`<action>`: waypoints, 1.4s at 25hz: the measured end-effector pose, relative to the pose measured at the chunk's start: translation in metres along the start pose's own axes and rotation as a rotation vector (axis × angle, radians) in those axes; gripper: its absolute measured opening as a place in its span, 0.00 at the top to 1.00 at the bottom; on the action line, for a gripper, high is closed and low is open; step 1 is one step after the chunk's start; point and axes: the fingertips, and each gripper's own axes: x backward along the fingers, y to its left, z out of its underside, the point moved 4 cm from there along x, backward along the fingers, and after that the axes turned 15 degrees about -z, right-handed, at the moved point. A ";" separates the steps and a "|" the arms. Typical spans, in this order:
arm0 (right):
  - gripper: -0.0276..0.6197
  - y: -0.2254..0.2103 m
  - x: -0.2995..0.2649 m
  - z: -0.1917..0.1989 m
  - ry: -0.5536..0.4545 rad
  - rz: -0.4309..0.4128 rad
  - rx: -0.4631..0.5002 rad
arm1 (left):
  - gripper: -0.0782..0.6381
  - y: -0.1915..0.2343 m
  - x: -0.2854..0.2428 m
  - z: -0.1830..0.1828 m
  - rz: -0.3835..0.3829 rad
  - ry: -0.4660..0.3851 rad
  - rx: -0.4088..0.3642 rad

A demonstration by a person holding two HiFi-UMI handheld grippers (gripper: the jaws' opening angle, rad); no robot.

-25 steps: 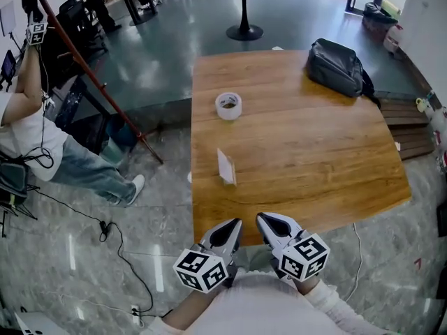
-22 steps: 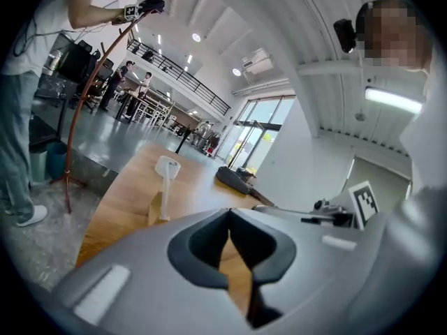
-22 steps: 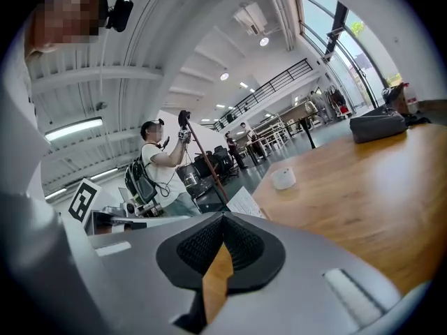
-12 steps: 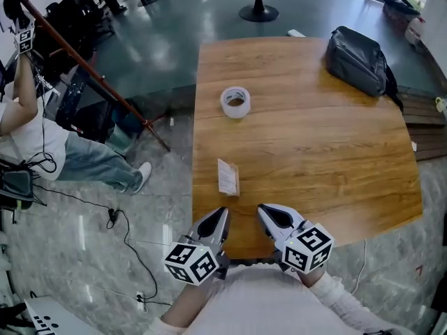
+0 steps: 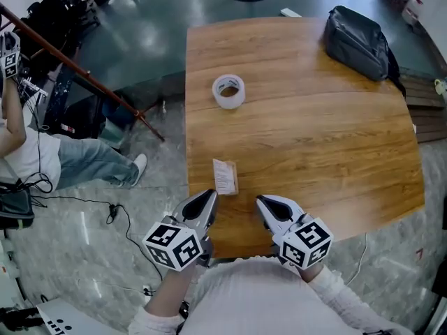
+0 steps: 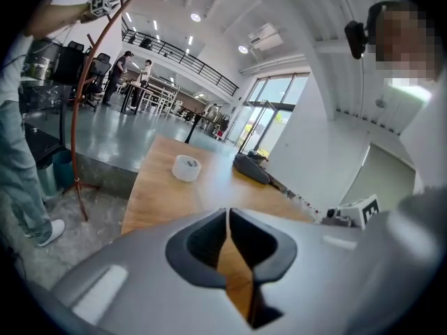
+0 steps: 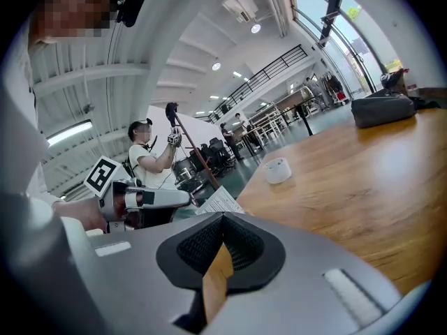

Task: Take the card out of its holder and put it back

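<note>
The card in its clear holder [image 5: 225,176] lies on the wooden table [image 5: 314,152] near the front left edge; in the right gripper view it shows as white printed paper [image 7: 222,201] just past the jaws. My left gripper [image 5: 208,195] hovers at the table's front edge, just below and left of the card, shut with nothing in it [image 6: 228,211]. My right gripper [image 5: 260,201] sits to the card's lower right, jaws together and empty [image 7: 223,217]. Neither touches the card.
A roll of tape [image 5: 228,91] lies farther back on the table, and a dark bag [image 5: 356,42] sits at the far right corner. Left of the table a person [image 5: 28,138] holds a red pole [image 5: 70,61]; cables trail across the floor [image 5: 91,211].
Both grippers have moved forward toward the card, which is now close ahead of their tips. The left gripper has drifted left, toward the table's edge.
</note>
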 end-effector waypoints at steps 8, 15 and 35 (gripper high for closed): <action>0.96 -0.015 -0.011 -0.004 -0.002 0.005 -0.023 | 0.76 0.007 -0.022 -0.005 -0.005 0.047 -0.006; 0.96 -0.023 -0.013 -0.002 0.006 0.016 -0.044 | 0.70 0.010 -0.041 -0.008 0.024 0.110 -0.014; 0.96 -0.040 -0.017 -0.006 -0.012 0.020 -0.079 | 0.74 0.014 -0.066 -0.010 0.068 0.336 -0.108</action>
